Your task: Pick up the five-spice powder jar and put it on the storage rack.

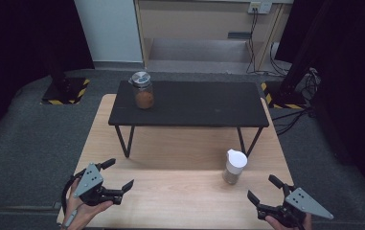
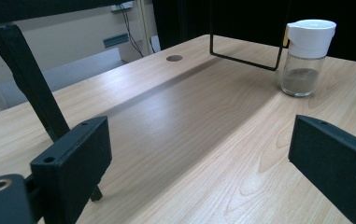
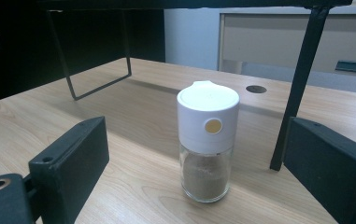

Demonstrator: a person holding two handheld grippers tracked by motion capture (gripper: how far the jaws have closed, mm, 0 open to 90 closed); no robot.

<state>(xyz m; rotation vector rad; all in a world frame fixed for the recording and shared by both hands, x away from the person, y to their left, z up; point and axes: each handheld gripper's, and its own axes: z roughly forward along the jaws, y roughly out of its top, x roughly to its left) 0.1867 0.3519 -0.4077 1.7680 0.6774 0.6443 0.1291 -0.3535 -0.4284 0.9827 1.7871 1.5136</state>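
A glass shaker with a white cap (image 1: 234, 166) stands on the wooden table (image 1: 180, 196), near the right leg of a black raised shelf (image 1: 189, 103); it holds brown powder. The same shaker (image 3: 207, 144) stands upright straight ahead in the right gripper view, a short way beyond the open jaws. My right gripper (image 1: 265, 190) is open at the table's near right edge, below and right of the shaker. At the near left my left gripper (image 1: 118, 175) is held open, with the shaker (image 2: 306, 56) far off to its upper right. A glass jar with a metal lid (image 1: 142, 90) holds something orange on the shelf's left end.
The black shelf stands on thin metal legs (image 1: 122, 141) across the table's far half, leaving a low gap beneath. A cable hole (image 2: 174, 58) sits in the tabletop. Grey carpet surrounds the table; black stands and cables (image 1: 295, 91) lie at the back right.
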